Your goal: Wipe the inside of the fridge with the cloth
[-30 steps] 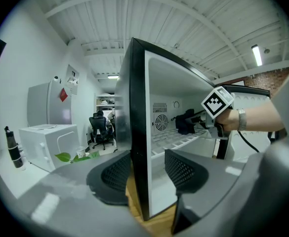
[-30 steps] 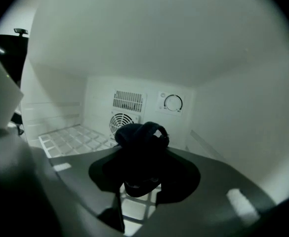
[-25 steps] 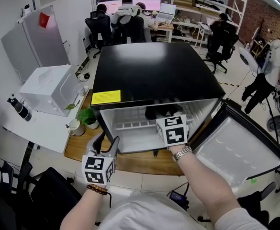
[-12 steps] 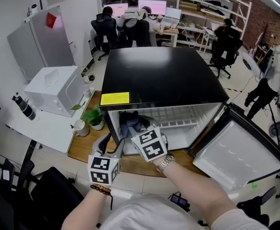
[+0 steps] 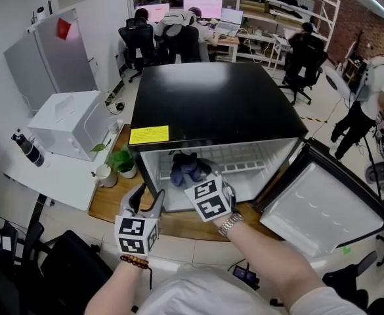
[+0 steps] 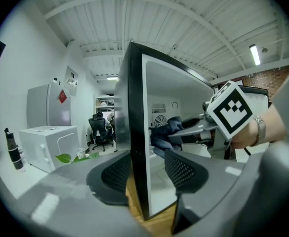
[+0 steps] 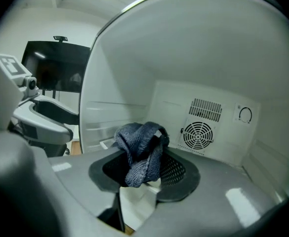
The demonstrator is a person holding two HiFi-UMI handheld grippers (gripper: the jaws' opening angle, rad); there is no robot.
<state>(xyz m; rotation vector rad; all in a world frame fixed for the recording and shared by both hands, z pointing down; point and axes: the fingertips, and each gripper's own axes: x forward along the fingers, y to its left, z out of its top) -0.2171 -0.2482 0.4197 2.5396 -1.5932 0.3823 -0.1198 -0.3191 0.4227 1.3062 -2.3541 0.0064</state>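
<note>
Dark blue cloth (image 7: 143,152) hangs bunched between the jaws of the right gripper (image 7: 144,171), which are closed on it. A knot of fabric bulges above the pads and a loose end droops just below them. Jaws and cloth are inside the fridge (image 5: 211,104), a small one with a black top and a white lining. Straight beyond the jaw tips, on the back wall, is a round fan grille (image 7: 198,132) with a slotted vent above it. To the right of the grille is a round dial (image 7: 244,114). The white side wall rises to the left of the jaws. Whether the cloth touches the lining cannot be told.

The left gripper (image 6: 143,168) is at the fridge's front left edge. Its jaws straddle the side wall and grip it, one pad against the black outer face and the other against the white inner face. Past the inner pad, deeper in the fridge, the cloth and the tips of the right gripper are in sight.

Seen from the head view, the door (image 5: 323,209) stands swung wide open, to the right of both grippers and well apart from their jaws. The fridge rests on a wooden board (image 5: 106,205), which shows just below the left jaws. A small potted plant (image 5: 119,157) sits near the left gripper, on its left.
</note>
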